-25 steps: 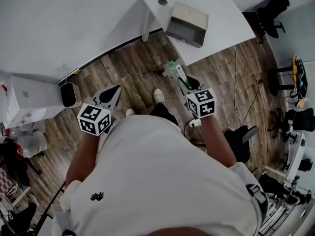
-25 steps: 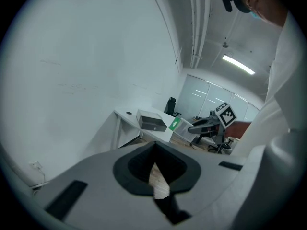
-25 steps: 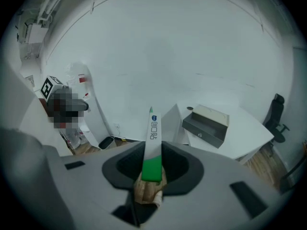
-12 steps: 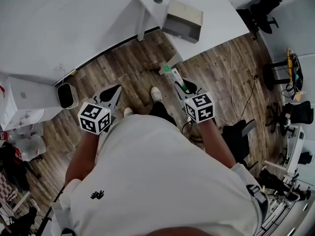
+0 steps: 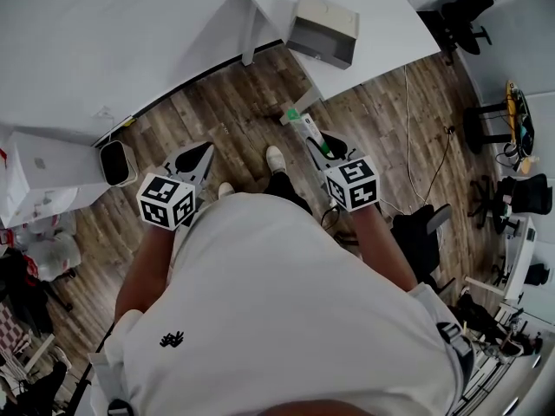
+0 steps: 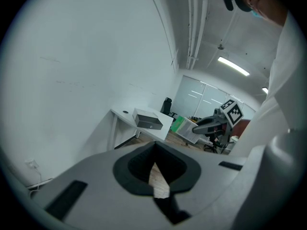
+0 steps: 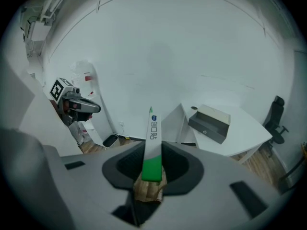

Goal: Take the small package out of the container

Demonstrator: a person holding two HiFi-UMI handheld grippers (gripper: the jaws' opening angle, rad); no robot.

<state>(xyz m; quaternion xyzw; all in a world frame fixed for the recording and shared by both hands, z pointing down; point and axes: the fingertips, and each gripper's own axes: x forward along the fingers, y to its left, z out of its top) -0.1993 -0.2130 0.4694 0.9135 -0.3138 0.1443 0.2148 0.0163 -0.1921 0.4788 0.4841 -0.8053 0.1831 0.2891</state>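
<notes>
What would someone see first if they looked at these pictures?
Probably the white-and-green small package, clamped in the right gripper and sticking out past its jaws. Next, the boxy container sitting on the white table ahead, and the left gripper, shut with nothing in it.

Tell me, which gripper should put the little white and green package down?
The right gripper. Its jaws are shut on the flat white and green package, so it could probably set it down directly. The left gripper holds nothing.
</notes>
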